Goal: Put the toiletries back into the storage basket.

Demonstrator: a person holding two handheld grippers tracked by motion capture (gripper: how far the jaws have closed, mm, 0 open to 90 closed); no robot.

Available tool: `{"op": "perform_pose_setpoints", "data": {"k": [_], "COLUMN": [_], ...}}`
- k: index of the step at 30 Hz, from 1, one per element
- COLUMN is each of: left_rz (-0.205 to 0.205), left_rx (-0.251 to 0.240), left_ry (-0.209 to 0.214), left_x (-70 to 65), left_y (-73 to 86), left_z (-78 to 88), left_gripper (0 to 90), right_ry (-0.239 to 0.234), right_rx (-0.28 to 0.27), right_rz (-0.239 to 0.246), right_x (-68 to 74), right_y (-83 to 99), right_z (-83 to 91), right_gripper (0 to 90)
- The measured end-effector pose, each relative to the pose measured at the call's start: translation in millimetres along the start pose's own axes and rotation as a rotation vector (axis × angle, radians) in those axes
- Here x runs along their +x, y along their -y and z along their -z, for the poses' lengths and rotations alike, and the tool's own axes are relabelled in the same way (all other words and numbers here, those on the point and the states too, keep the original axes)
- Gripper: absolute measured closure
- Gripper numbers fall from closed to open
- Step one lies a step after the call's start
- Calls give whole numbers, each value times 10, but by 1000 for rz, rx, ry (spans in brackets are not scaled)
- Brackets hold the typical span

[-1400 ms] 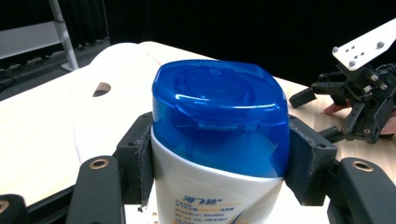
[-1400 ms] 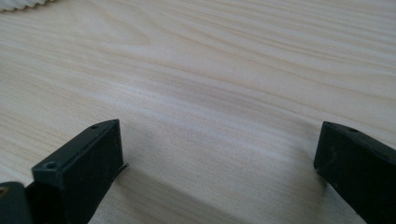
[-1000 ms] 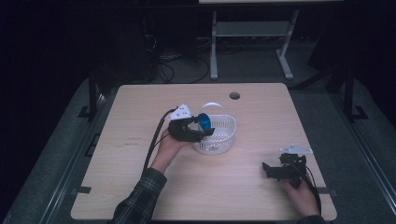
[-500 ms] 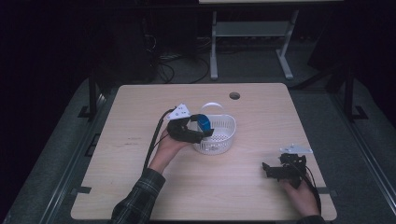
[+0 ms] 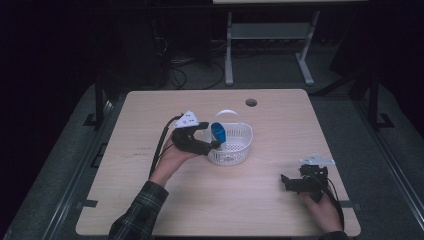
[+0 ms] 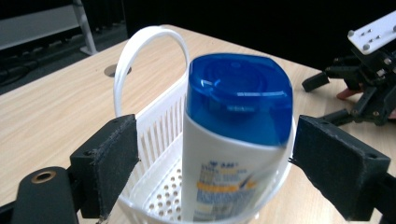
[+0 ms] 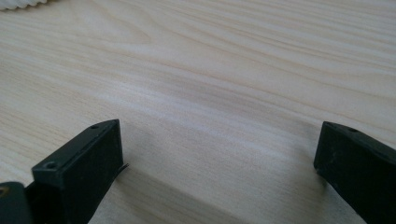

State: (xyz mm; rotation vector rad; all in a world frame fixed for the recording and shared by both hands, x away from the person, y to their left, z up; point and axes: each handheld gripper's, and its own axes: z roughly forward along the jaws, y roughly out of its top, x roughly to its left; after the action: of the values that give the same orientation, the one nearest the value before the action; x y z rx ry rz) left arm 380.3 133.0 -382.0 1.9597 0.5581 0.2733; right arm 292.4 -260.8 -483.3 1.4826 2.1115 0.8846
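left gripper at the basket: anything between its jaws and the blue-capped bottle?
Nothing visible does. The left gripper has just been opening; its jaws stand either side of the bottle with a gap at each pad, not pressing it. The bottle stands upright inside the white basket.

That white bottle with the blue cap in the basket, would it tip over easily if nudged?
Probably: the bottle is tall and narrow and leans in the basket, whose wall should catch it. Its smooth plastic may be slippery. The left gripper has just been opening; pads clear.

White basket (image 5: 231, 145) on wooden table (image 5: 150, 200)
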Motion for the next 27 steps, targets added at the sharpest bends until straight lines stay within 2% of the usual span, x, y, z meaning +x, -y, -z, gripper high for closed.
{"op": "perform_pose_setpoints", "data": {"k": [6, 12, 17, 27], "left_rz": [-1, -1, -17, 4], "left_rx": [26, 29, 52, 58], "left_ry": [-7, -17, -43, -89], "left_x": [-19, -42, -60, -44], "left_y": [37, 86, 157, 363], "left_z": [150, 312, 455, 714], "left_gripper": [138, 138, 138, 139], "right_ry": [1, -1, 0, 0], "right_rx": [0, -1, 0, 0], "right_rz": [0, 1, 0, 0], "right_x": [2, 1, 3, 3], "right_y": [3, 3, 5, 4], "right_z": [4, 4, 4, 4], "right_gripper": [7, 7, 7, 7]}}
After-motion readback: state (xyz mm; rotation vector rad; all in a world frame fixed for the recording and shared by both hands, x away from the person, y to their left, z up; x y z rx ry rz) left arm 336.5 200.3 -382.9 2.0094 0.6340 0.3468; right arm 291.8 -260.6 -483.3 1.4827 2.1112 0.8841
